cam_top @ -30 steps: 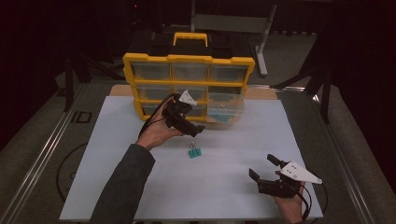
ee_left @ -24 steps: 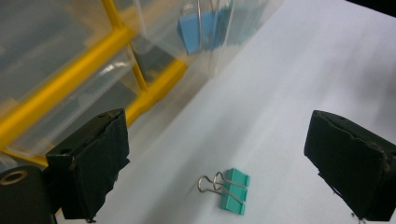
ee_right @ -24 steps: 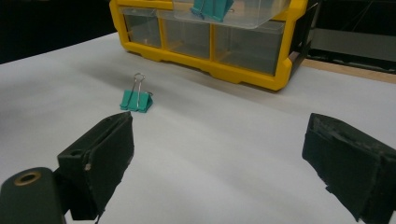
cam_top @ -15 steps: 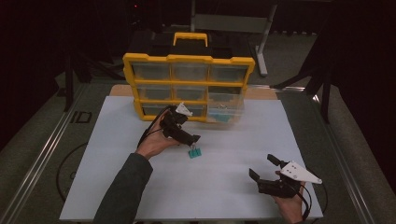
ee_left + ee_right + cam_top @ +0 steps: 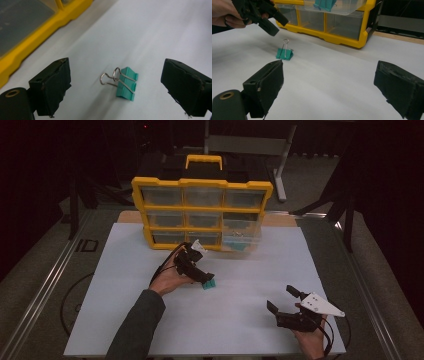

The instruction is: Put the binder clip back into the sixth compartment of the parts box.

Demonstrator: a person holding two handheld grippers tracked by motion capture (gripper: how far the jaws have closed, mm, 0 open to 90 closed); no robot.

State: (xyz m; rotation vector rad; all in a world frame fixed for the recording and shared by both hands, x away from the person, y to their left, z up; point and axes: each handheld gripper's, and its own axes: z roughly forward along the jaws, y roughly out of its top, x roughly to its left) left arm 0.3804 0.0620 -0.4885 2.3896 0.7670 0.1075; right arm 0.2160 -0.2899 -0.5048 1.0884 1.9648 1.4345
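A teal binder clip (image 5: 209, 284) with silver wire handles lies on the white table sheet (image 5: 150, 320). My left gripper (image 5: 204, 278) hangs just above it, pointing down, open. In the left gripper view the clip (image 5: 126, 85) lies on the sheet between the two wide-apart black pads, which do not touch it. In the right gripper view the clip (image 5: 284, 53) sits just below the left gripper (image 5: 270, 22). My right gripper (image 5: 282, 299) rests at the near right of the sheet, open, with nothing between its fingers.
A yellow parts organizer (image 5: 202, 185) with clear drawers stands at the back of the sheet. Its lower right drawer (image 5: 242, 240) is pulled out and holds more teal clips (image 5: 324, 4). Dark floor and metal rails surround the table.
My left hand has come down and slightly toward the near side, from in front of the organizer to just above the clip. The right gripper and the clip have stayed put.
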